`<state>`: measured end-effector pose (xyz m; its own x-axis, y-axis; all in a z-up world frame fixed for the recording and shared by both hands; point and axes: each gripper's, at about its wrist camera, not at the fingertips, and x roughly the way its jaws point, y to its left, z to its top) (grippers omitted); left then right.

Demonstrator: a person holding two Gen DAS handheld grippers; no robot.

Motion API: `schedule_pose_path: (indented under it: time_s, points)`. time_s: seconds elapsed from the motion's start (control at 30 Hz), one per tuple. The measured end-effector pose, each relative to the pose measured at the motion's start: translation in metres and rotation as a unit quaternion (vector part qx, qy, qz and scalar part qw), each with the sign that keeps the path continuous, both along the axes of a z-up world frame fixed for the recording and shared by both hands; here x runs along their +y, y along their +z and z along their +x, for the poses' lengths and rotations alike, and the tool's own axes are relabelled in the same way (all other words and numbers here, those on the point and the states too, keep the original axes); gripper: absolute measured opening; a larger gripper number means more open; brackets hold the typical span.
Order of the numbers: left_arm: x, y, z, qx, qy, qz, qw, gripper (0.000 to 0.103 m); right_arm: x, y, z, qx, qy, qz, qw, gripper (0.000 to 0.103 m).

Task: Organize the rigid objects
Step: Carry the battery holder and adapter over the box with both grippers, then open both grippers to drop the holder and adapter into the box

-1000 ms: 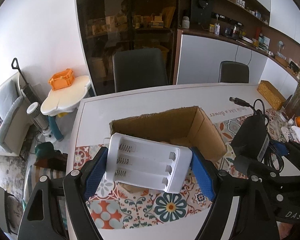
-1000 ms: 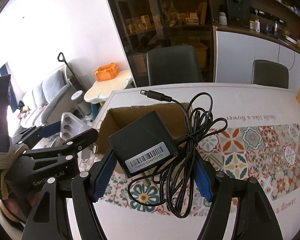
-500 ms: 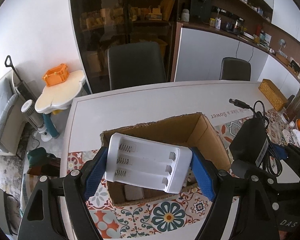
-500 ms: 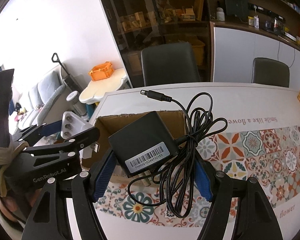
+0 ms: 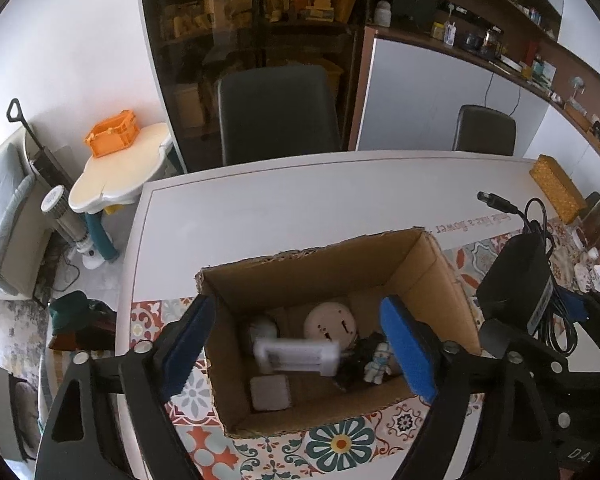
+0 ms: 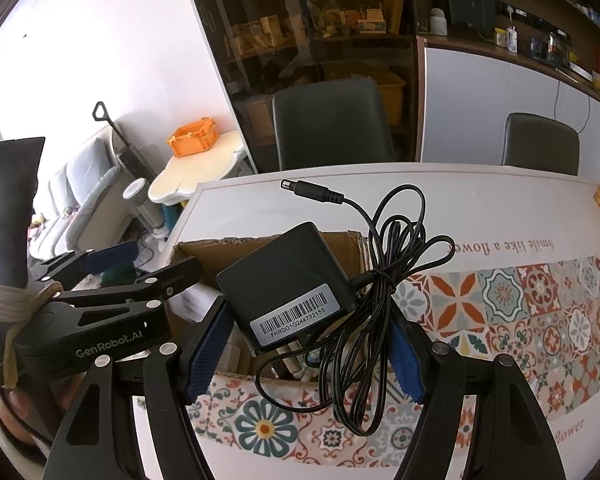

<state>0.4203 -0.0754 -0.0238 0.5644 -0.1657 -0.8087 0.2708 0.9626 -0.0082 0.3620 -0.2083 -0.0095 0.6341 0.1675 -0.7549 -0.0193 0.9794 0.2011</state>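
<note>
The left gripper (image 5: 298, 344) hangs over the open brown cardboard box (image 5: 436, 276), its blue-padded jaws opening with nothing pressed between them; the white plastic three-slot battery holder (image 5: 296, 357), blurred, is inside the box, clear of both pads. Around it on the box floor lie a small grey square block (image 5: 270, 393) near the front wall, a tiny white and blue figurine (image 5: 377, 364) towards the right wall, and a pale round disc with slots (image 5: 330, 322) further back. The right gripper (image 6: 306, 348) pinches the black rectangular power adapter with a barcode label (image 6: 284, 276) between its pads; the black coiled cable (image 6: 388, 292) hangs down its right side and the barrel plug (image 6: 312, 191) sticks out ahead. The adapter is held above the box's near right edge. The box stands towards the left edge of the white table with a patterned tile mat (image 5: 284, 208). Beyond the table's far edge is a dark upholstered chair (image 5: 278, 114).
</note>
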Motion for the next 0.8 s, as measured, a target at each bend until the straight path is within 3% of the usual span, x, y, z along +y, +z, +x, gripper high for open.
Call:
schedule_pose_path:
  time_s: [0.37, 0.8]
  points:
    - [0.038, 0.002, -0.007, -0.015, 0.065, 0.013, 0.9977, 0.101, 0.015, -0.009, 0.018, 0.023, 0.022, 0.004, 0.999, 0.072]
    - [0.074, -0.001, -0.011, -0.027, 0.102, 0.029, 0.9940, 0.102, 0.048, -0.029, 0.045, 0.055, 0.064, 0.008, 0.996, 0.075]
